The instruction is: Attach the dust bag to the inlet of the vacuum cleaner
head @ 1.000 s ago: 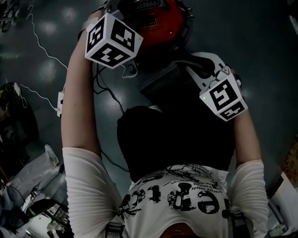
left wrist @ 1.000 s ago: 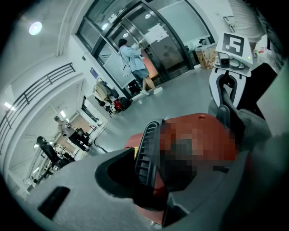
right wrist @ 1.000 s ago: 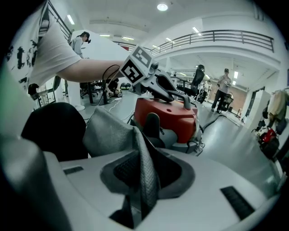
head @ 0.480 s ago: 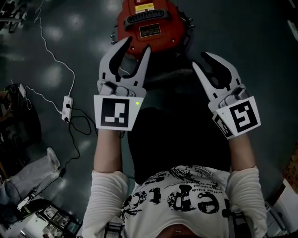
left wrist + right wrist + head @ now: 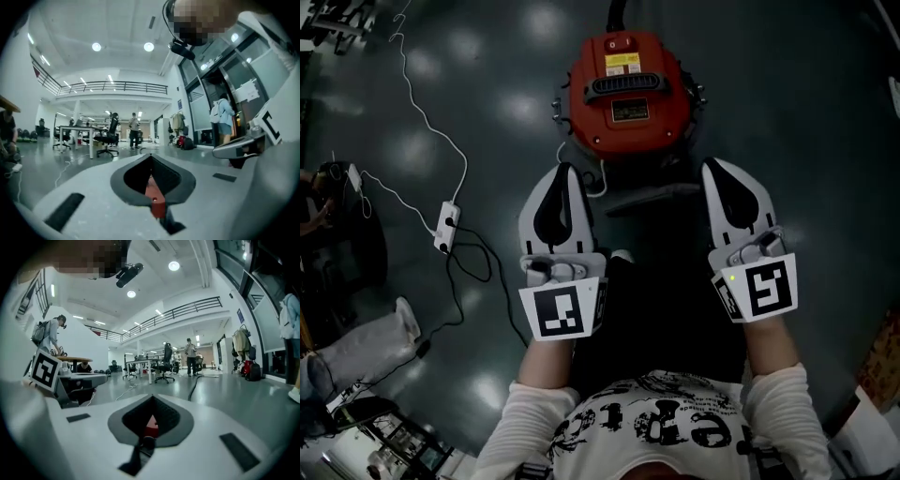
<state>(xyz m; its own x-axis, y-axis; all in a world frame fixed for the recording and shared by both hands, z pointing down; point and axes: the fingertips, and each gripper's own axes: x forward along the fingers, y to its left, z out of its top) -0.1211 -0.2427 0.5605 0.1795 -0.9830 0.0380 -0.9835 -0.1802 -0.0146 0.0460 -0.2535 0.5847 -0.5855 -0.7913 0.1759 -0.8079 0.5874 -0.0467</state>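
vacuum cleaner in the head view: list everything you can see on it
The vacuum cleaner is a round red canister, glossy like plastic, seen from above, upright on the dark shiny floor. A black ribbed handle crosses its top, a yellow label beyond it, a pale plate nearer the person. A black hose leaves its far side; small clasps stick out at both sides. No inlet shows.

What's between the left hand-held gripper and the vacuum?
In the head view, only a white cord on the floor lies between the left hand-held gripper and the vacuum.
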